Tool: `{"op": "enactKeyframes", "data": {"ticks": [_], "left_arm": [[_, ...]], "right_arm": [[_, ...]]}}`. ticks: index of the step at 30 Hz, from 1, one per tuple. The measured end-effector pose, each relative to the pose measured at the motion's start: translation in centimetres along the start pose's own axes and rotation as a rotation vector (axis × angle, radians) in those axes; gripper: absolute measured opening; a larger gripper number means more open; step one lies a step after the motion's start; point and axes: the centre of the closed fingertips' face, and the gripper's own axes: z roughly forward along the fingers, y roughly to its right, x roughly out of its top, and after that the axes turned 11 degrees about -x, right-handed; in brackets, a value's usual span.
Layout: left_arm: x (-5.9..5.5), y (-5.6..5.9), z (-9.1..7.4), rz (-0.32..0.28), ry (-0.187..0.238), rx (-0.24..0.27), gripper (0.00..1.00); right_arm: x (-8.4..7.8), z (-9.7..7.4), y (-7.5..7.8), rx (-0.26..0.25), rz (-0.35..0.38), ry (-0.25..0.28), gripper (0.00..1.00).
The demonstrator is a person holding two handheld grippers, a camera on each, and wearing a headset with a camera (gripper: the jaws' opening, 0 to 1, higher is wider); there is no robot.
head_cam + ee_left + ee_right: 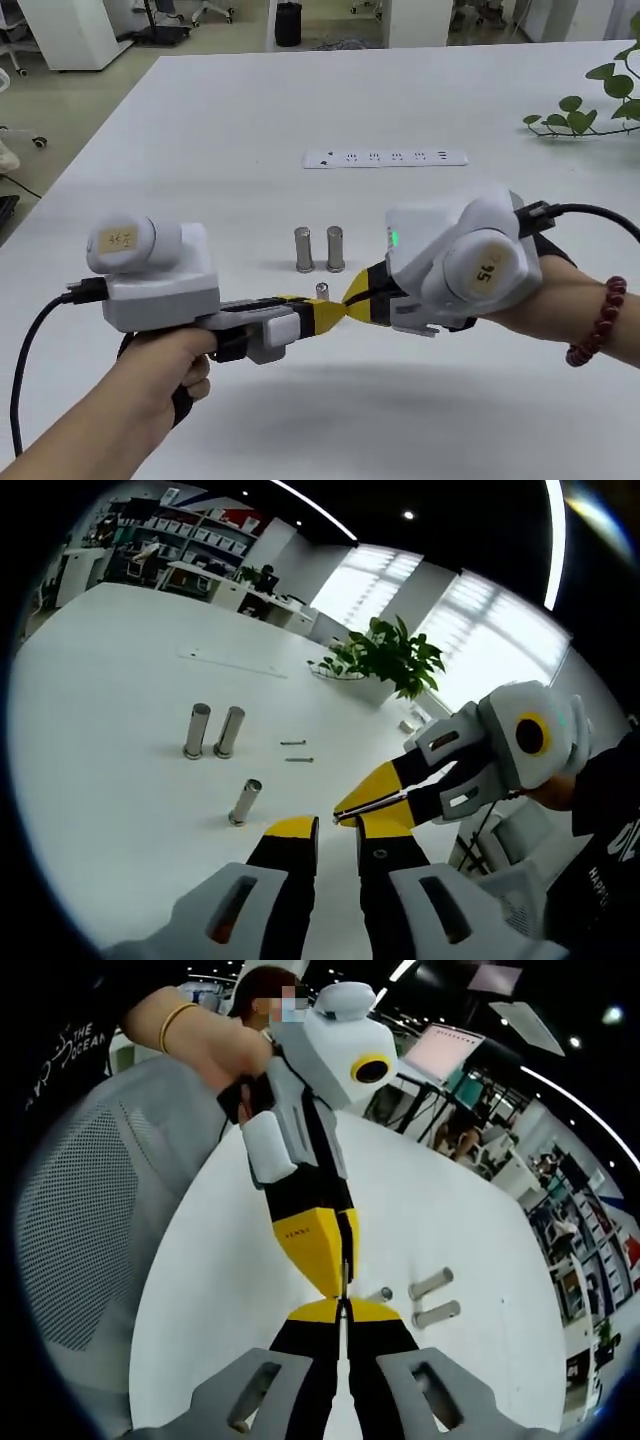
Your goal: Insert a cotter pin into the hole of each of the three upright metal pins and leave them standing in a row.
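3 metal pins (196,730) stood upright on white table (200,150) | R gripper (341,1305) clenched on cotter pin (343,1282), tip-to-tip w/ L gripper (338,832), jaws slightly parted, prob. regrip for aim | 2 spare cotter pins (292,743) lay nearby

White table (200,130) holds three metal pins (303,249), two cotter pins (293,743), power strip (385,158).

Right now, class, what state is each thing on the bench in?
left gripper: open.
right gripper: shut on a cotter pin, apparently.
back metal pins: upright, side by side.
front metal pin: upright, alone.
loose cotter pins: lying flat on the table.
power strip: flat, nothing plugged in.
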Motion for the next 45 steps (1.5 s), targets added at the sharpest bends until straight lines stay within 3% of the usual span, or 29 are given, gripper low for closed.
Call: {"op": "enactKeyframes", "data": {"ticks": [12,24,38,41,45], "left_arm": [[0.2,0.3,-0.1,-0.037,0.027,-0.023,0.03],[0.0,0.1,-0.3,-0.048,0.033,-0.003,0.00],[0.3,0.1,-0.4,0.078,0.022,-0.014,0.00],[0.4,0.0,-0.5,0.111,0.017,-0.011,0.00],[0.3,-0.1,-0.7,0.168,0.007,-0.002,0.00]], "right_arm": [[0.4,-0.1,-0.1,-0.008,-0.022,0.004,0.00],[0.6,-0.1,-0.2,-0.010,-0.027,0.014,0.00],[0.6,-0.1,0.1,-0.038,-0.029,0.020,0.00],[0.2,-0.1,0.1,-0.038,0.018,0.013,0.03],[-0.3,-0.2,-0.1,-0.015,0.141,0.009,0.04]]}}
